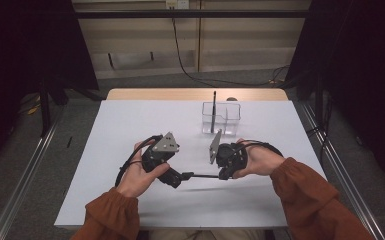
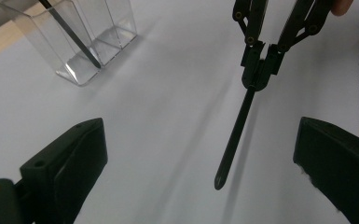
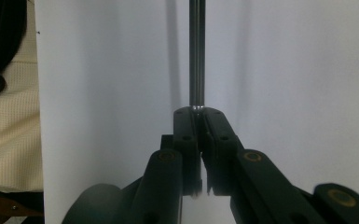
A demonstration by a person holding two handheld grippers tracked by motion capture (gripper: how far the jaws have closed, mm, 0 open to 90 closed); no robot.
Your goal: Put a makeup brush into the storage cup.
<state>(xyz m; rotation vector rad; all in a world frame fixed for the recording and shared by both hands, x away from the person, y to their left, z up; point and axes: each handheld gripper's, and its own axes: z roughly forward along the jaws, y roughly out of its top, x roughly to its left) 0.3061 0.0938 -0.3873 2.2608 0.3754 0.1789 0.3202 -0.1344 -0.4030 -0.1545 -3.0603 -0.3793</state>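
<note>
Pen (image 2: 235,135) held level above the table's (image 1: 130,125) near half, clamped at one end by the right gripper (image 2: 259,77). Left gripper (image 1: 177,177) stands wide open around its free tip, evidently for handover. Clear organiser (image 1: 221,117) waits toward the far edge.
</note>
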